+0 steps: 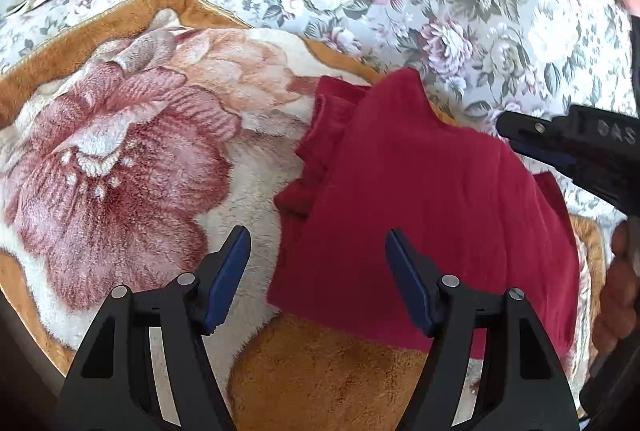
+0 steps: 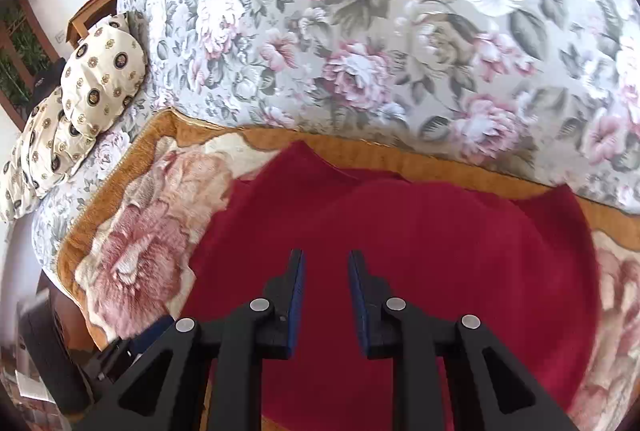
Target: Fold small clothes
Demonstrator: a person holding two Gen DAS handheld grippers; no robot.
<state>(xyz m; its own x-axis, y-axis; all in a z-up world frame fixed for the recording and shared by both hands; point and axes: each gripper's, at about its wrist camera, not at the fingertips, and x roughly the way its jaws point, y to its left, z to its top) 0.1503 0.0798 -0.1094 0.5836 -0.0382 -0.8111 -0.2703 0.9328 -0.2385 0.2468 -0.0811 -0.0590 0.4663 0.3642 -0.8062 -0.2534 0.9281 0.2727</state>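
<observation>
A dark red garment (image 1: 420, 199) lies partly folded on a plush floral blanket (image 1: 120, 151), a sleeve bunched at its left edge. My left gripper (image 1: 318, 239) is open and empty, hovering over the garment's lower left edge. My right gripper (image 1: 504, 129) enters the left wrist view from the right, above the garment's right side. In the right wrist view the garment (image 2: 460, 251) fills the middle and my right gripper (image 2: 326, 259) hangs over it, jaws narrowly parted, holding nothing.
The blanket (image 2: 132, 243) lies on a bed with a pale floral cover (image 2: 360, 31). Cream patterned pillows (image 2: 80, 99) lie at the far left. The bed's edge and dark furniture (image 2: 44, 351) are at the lower left.
</observation>
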